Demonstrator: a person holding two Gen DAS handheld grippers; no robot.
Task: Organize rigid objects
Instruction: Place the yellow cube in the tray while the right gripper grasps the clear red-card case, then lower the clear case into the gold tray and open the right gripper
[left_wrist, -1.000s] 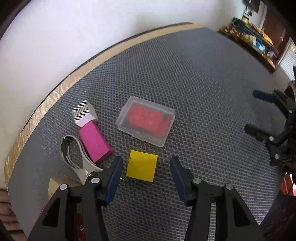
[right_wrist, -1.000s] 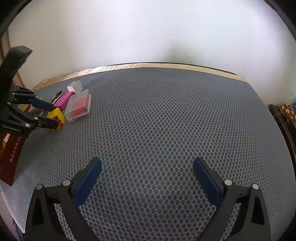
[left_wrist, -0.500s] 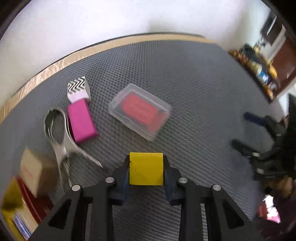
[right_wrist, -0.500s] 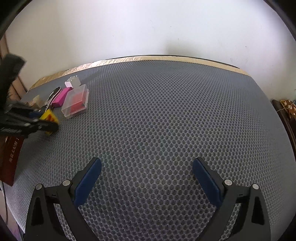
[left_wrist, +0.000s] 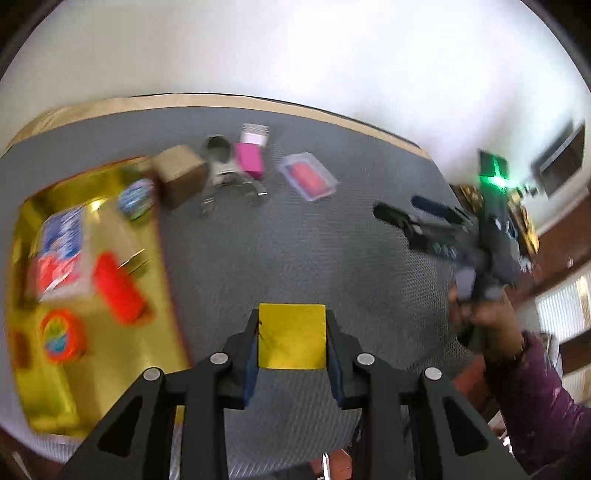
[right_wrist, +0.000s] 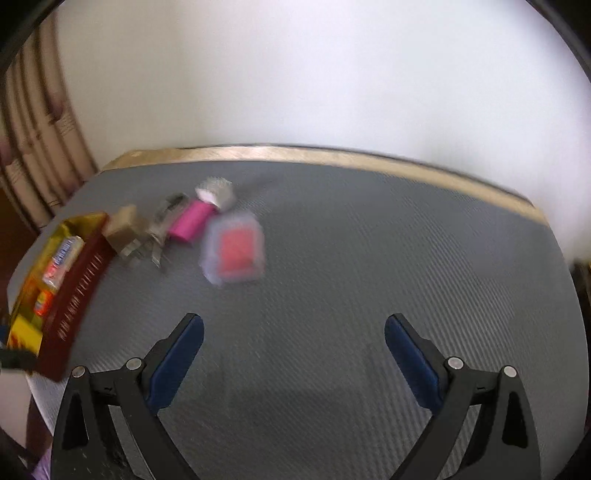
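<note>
My left gripper (left_wrist: 291, 341) is shut on a yellow block (left_wrist: 291, 339) and holds it above the grey mat, right of a gold-lined box (left_wrist: 22, 369) with several items in it. A clear case with a red insert (left_wrist: 308, 176), a pink block (left_wrist: 249, 159), a zigzag-patterned block (left_wrist: 254, 133), a metal clip (left_wrist: 225, 173) and a tan box (left_wrist: 181, 173) lie at the far side. My right gripper (right_wrist: 293, 356) is open and empty over the mat; the clear case (right_wrist: 236, 251) lies ahead of it to the left. The right gripper also shows in the left wrist view (left_wrist: 406, 210).
The gold-lined box (right_wrist: 74, 273) has a dark red outer wall and stands at the mat's left edge. A tan strip (right_wrist: 332, 157) borders the mat's far edge below a white wall. Both views are motion-blurred.
My left gripper closed on the yellow block, lifted it and pulled back, bringing the gold-lined box into view. My right gripper moved left toward the objects.
</note>
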